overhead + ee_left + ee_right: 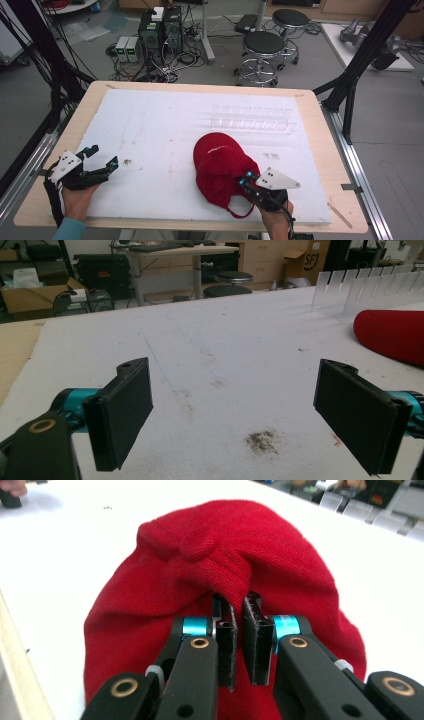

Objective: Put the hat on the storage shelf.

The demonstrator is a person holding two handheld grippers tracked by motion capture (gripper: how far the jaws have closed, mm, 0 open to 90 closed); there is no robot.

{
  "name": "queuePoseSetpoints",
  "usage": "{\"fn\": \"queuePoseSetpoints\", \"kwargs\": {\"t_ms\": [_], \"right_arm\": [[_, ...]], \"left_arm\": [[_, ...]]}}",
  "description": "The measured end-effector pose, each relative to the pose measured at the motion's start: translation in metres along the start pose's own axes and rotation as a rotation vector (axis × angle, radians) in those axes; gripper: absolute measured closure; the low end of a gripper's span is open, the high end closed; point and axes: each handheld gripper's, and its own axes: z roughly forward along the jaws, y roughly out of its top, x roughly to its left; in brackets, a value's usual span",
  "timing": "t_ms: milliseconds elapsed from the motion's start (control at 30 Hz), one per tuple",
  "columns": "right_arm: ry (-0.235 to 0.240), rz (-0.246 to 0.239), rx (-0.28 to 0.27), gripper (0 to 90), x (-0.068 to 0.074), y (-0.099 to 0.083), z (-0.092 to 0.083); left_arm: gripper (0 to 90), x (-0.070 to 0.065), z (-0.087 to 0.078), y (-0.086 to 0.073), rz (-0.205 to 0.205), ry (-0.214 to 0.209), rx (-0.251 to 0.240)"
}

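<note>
Pinching red cap fabric: right gripper clamped on bunched fold at cap's near rear edge. Grasp made; lift or move not yet begun, cap flat on white mat. Cap near clear rack, just on person's side. Long axis runs rack-to-person, strap loop nearest person. Left gripper jaws wide apart, holding nothing, well left of cap.

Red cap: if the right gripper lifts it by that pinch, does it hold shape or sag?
Likely sags: the red cap bunches into folds where the right gripper pinches it. Probably light, thin fabric. Unlikely to slip.
</note>
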Motion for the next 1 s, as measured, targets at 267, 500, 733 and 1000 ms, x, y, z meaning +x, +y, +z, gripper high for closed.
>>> {"fn": "queuePoseSetpoints", "kwargs": {"t_ms": [267, 500, 733, 1000], "right_arm": [[0.0, -0.044, -0.069, 85.6, -0.015, 0.017, 0.001], [-0.014, -0.099, -0.128, 85.8, -0.027, 0.034, 0.001], [-0.007, -0.124, -0.176, 86.3, -0.035, 0.044, 0.001], [0.024, -0.179, -0.264, 86.3, -0.044, 0.057, -0.002]], "left_arm": [[15.3, 0.001, 0.0, 0.0, -0.01, -0.01, 0.002], [14.7, -0.003, 0.002, 0.002, 0.039, -0.03, 0.018], [14.6, -0.005, 0.004, 0.013, 0.029, -0.085, -0.005], [14.6, -0.01, 0.009, 0.035, 0.043, -0.147, -0.022]]}}
